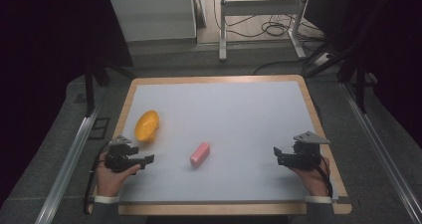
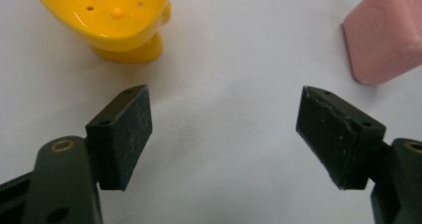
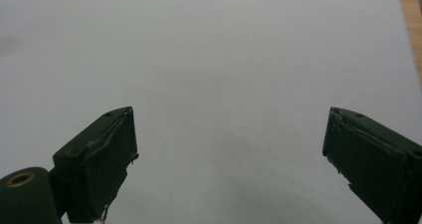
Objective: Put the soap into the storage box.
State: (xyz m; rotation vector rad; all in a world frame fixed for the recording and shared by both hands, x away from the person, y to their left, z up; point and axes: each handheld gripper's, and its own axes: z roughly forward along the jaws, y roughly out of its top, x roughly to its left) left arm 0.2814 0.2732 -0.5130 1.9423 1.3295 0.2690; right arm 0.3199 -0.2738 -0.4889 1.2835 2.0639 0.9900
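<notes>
We hold the left gripper (image 1: 149,159) with fingers spread wide and empty, soap (image 1: 200,154) at its three o'clock, yellow dish (image 1: 147,125) at twelve; the right gripper (image 1: 276,153) waits open over bare counter (image 1: 239,109), likely ready to assist.

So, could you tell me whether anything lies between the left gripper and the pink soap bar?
Nothing visible does. The left gripper is open, and bare tabletop runs from it to the soap. The yellow dish sits off to the side.
</notes>
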